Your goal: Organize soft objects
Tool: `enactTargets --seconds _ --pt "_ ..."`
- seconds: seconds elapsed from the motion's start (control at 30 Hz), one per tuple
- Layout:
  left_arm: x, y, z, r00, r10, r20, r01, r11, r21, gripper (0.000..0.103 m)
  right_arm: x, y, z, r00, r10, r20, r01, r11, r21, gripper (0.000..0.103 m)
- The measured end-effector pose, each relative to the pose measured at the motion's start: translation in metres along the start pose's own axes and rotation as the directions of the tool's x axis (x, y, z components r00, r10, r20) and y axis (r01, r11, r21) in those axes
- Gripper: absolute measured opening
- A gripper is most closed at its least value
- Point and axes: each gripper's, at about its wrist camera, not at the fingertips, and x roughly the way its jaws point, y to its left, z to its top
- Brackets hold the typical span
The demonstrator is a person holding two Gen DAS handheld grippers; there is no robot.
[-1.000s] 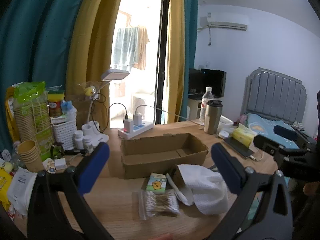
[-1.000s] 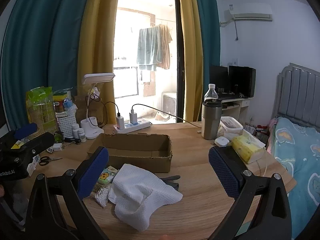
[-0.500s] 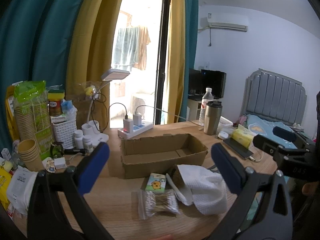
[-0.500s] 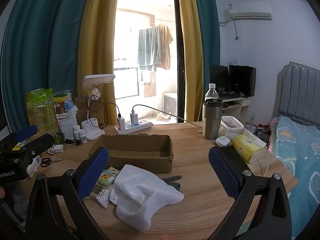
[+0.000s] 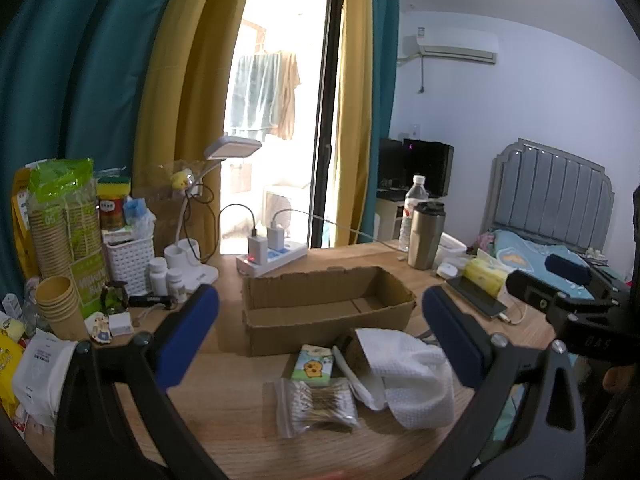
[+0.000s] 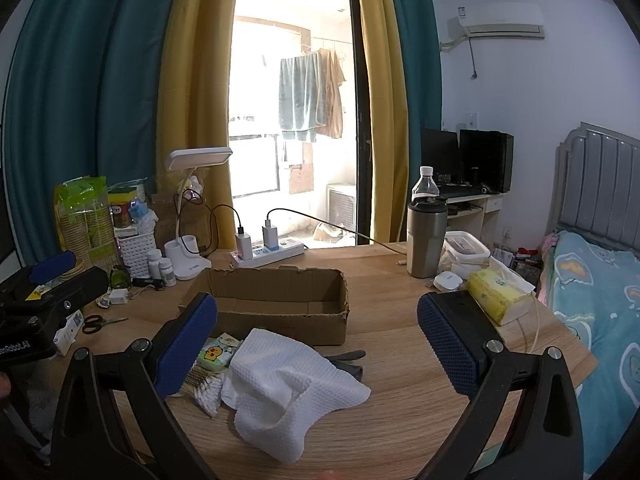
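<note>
Nearest the cameras, both tools are spread wide and grasp nothing. The left gripper (image 5: 320, 334) hangs above the near edge of the table (image 5: 240, 408), its blue pads (image 5: 188, 336) framing the small pile of goods; the right gripper (image 6: 318, 342) does the same from the other side, with the cloth (image 6: 288, 384) lying between its pads (image 6: 448, 346). Holding the fingers apart this way suits an approach, since nothing has been picked up and either tool could drop onto a soft item.

The pile sits just in front of the box (image 5: 324, 308). The white cloth is crumpled, partly draped over a dark object whose handles stick out on its far side; what that object is cannot be told. Beside the cloth, on the left, a clear bag of swabs (image 5: 314, 402) lies flat, and touching its far edge is a small tissue pack (image 5: 312, 368) with a cartoon print. These things are gathered close to the box, probably so each needs only a short carry.

The box stands open-topped and looks empty, its long side facing the grippers, which makes it the likely place for the soft things. The cloth seems the natural first pick: it is the largest piece and it covers part of the pile.

Beyond the box come a power strip (image 6: 268, 250), a lamp (image 6: 188, 208) and a steel tumbler (image 6: 426, 236), all well apart from the pile. To the right, a yellow tissue box (image 6: 498, 294) rests near the table edge.
</note>
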Motion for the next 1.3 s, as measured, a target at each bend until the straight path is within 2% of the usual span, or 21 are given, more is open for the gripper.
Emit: enactTargets --seconds 1.3 --pt "0.0034 0.0050 -0.0019 1.000 0.003 -0.010 -0.003 1.000 -0.013 0.103 0.0021 0.0039 -0.0008 1.000 0.015 -0.009 -0.015 1.000 0.014 0.102"
